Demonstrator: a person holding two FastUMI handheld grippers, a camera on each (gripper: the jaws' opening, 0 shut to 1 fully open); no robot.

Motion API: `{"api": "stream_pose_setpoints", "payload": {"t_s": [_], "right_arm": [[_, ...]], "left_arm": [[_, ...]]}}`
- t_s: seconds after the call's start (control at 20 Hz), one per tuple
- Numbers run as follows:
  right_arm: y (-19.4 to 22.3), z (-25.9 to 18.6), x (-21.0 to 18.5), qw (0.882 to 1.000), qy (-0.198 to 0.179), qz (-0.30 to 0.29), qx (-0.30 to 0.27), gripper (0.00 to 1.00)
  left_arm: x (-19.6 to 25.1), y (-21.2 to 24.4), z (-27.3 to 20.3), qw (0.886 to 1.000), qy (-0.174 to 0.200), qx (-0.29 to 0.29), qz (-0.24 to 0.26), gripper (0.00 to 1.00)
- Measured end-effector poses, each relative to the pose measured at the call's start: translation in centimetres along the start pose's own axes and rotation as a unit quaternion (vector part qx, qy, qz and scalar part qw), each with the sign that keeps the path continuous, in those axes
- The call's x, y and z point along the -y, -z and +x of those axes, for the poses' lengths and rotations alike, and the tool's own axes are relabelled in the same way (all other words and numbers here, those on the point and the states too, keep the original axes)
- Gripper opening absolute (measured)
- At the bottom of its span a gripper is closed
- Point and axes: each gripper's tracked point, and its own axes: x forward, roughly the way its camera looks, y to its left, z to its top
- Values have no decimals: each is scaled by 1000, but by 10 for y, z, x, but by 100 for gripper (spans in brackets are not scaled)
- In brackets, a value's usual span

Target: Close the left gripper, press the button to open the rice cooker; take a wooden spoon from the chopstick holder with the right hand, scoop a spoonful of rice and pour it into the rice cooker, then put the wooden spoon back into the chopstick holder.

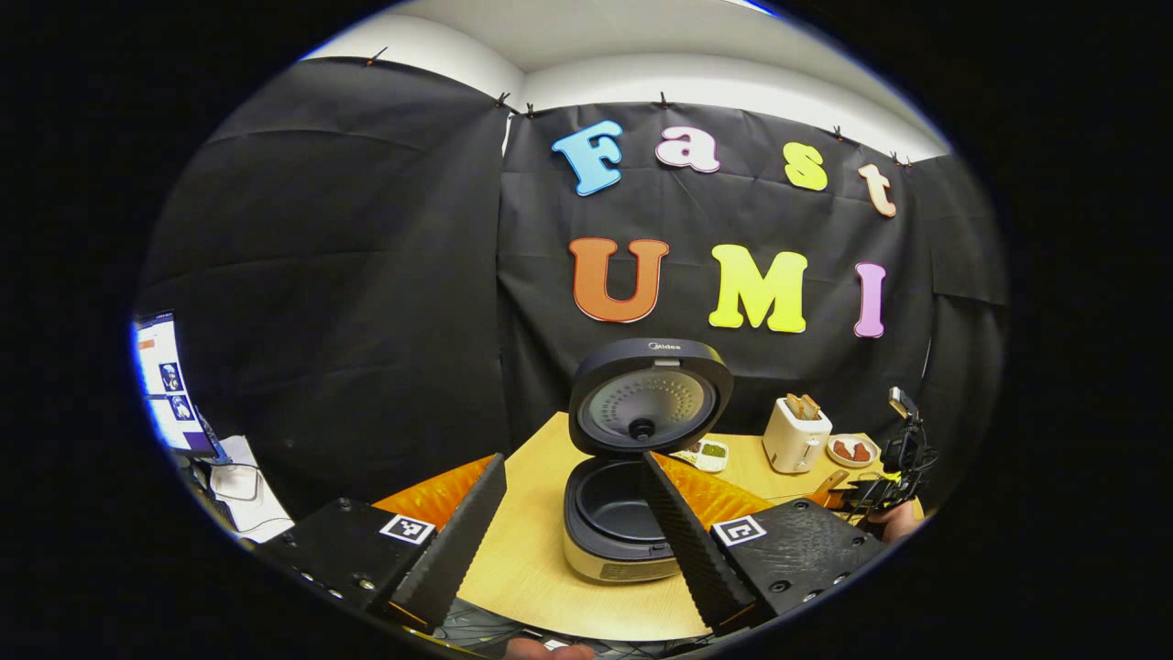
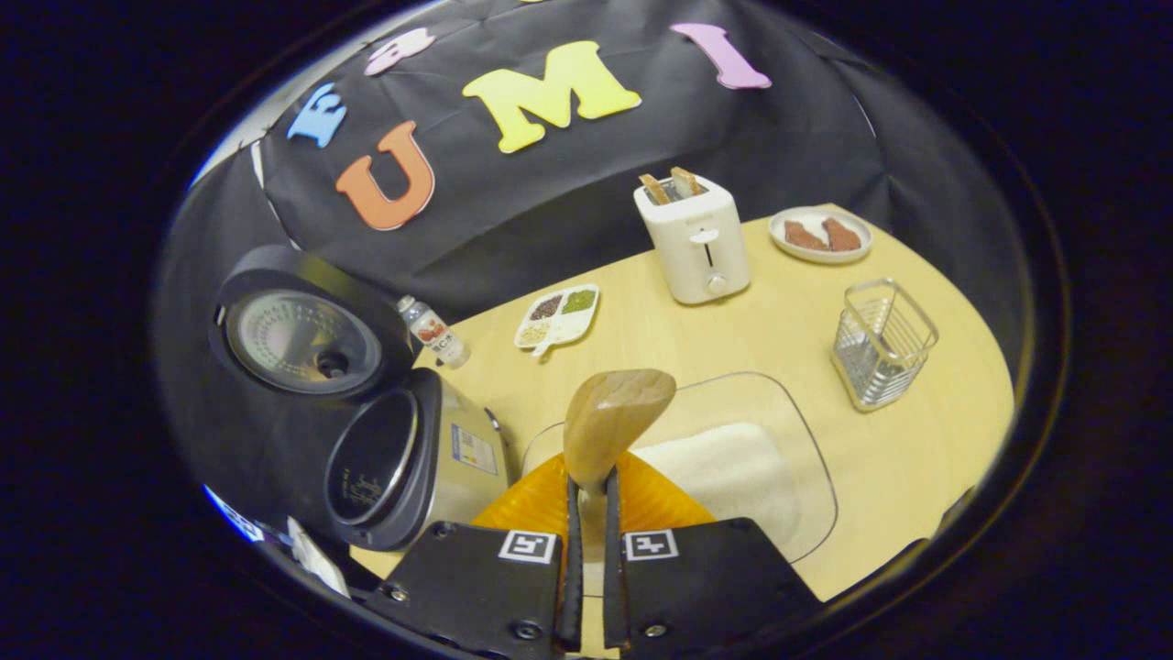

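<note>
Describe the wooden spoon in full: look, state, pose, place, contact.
The wooden spoon is pale, smooth wood with a broad rounded bowl narrowing to a neck. The right hand-held gripper is shut on its handle, both fingers pressing the sides, so most of the handle is hidden. The bowl points forward and up, hanging above the clear tray of rice, just right of the open rice cooker. No rice shows on it.
</note>
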Motion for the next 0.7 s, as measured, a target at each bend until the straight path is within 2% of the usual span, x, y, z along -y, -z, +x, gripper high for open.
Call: {"api": "stream_pose_setpoints", "payload": {"t_s": [0.2, 0.45, 0.7], "right_arm": [[-2, -1, 13, 997, -25, 73, -16, 14], [-7, -1, 29, 983, -63, 168, -25, 14], [-29, -18, 45, 971, -90, 219, -11, 14]], "left_arm": [[10, -4, 1, 1000, 5, 5, 3, 95], [27, -5, 4, 1000, 8, -1, -1, 95], [47, 0, 8, 1000, 17, -9, 13, 95]]}}
